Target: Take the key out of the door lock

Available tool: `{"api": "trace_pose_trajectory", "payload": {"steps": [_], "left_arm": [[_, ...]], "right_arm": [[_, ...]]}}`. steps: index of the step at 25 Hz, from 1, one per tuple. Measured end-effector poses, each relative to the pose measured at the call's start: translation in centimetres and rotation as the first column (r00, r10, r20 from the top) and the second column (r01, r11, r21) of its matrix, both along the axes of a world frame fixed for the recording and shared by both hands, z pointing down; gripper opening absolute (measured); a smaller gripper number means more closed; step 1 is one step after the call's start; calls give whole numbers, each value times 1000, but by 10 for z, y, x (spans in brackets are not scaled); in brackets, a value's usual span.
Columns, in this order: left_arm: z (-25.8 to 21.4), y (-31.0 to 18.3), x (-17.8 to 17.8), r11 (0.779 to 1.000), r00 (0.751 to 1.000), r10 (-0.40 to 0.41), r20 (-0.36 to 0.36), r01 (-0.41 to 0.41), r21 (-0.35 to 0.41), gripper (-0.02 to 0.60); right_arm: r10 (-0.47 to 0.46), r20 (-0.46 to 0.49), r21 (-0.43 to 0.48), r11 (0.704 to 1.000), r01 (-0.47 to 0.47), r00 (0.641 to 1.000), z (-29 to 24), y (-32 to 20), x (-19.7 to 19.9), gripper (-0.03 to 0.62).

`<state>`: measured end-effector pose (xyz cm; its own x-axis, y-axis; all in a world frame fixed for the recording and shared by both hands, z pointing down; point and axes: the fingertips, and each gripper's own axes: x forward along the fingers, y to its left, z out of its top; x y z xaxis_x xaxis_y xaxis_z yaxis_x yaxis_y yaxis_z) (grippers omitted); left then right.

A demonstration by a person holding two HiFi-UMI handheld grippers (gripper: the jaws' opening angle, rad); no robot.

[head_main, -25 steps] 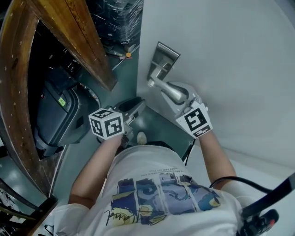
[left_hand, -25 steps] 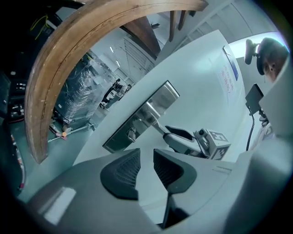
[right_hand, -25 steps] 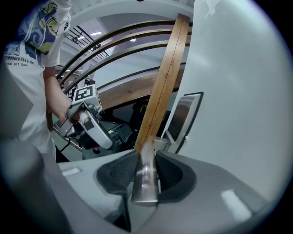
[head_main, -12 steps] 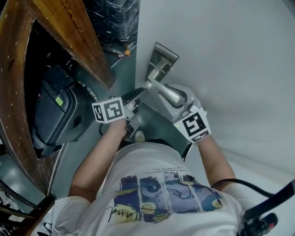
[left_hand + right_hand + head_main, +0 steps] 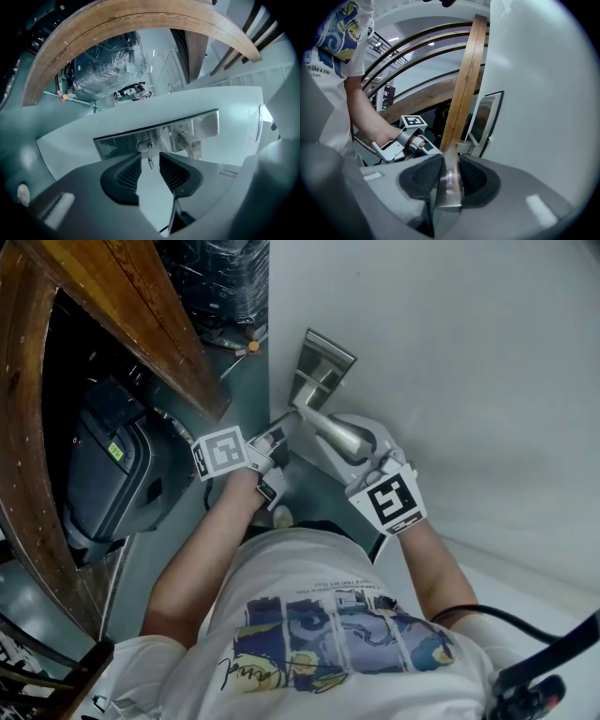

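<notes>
Working at a white door (image 5: 450,381), spread over the 12-to-4 o'clock side of the head view, with a curved wooden rail (image 5: 141,324) off at 10 o'clock.

Seeing a steel lock plate (image 5: 154,136) on the door face, with the door handle (image 5: 337,434) rooted near its 3 o'clock end in the left gripper view.

Holding that handle with the right gripper (image 5: 448,169): jaws clamped on the lever, pads flat on both sides. Probably steadying the door, judging by the task.

With the left gripper (image 5: 281,430) at 9 o'clock of the handle in the head view: jaws opening, wide apart, straddling the key. Pads clear of it on both sides, no contact.

Locating the key (image 5: 150,162) in the lock cylinder (image 5: 147,146), near the plate's centre, sticking out toward 6 o'clock in the left gripper view. Not out of the lock yet.

Expect small, light, stiff metal, smooth and thin: easy to carry, easy to lose. Likely to slip or pivot if pinched by an edge.

Best to grip the exposed head with pads on its flat faces, as near the cylinder as possible without touching the plate. Then pull straight out along the shank, no sideways levering, no twist.

Could bind if not turned to the release position; cannot tell that from here. Not fragile, but bendable if forced.
</notes>
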<state>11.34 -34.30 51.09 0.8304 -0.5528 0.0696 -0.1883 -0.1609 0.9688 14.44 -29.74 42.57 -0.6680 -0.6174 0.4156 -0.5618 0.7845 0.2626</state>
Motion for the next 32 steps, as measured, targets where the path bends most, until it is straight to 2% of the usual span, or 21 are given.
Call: {"api": "trace_pose_trajectory", "payload": {"steps": [9, 11, 23, 26, 30, 32], "left_arm": [[-2, -4, 6, 997, 990, -21, -137, 10, -76, 31], [-2, -4, 6, 996, 987, -27, -157, 13, -84, 29], [0, -3, 4, 995, 990, -29, -139, 15, -94, 28], [1, -4, 3, 997, 995, -22, -102, 14, -78, 26], [-2, 2, 2, 991, 988, -34, -152, 14, -132, 26], [-3, 9, -2, 992, 989, -28, -146, 9, -128, 26]], "right_arm": [[23, 20, -24, 999, -22, 1000, -2, 1, 0, 118], [29, 21, -25, 999, -29, 999, -1, 1, 1, 118], [44, 15, -18, 999, -43, 999, 1, -1, 1, 118], [40, 12, -13, 999, -40, 999, 1, -1, 1, 118], [44, 8, -16, 999, -44, 999, 2, -1, 1, 118], [51, 15, -24, 998, -50, 999, 1, -1, 1, 118]]}}
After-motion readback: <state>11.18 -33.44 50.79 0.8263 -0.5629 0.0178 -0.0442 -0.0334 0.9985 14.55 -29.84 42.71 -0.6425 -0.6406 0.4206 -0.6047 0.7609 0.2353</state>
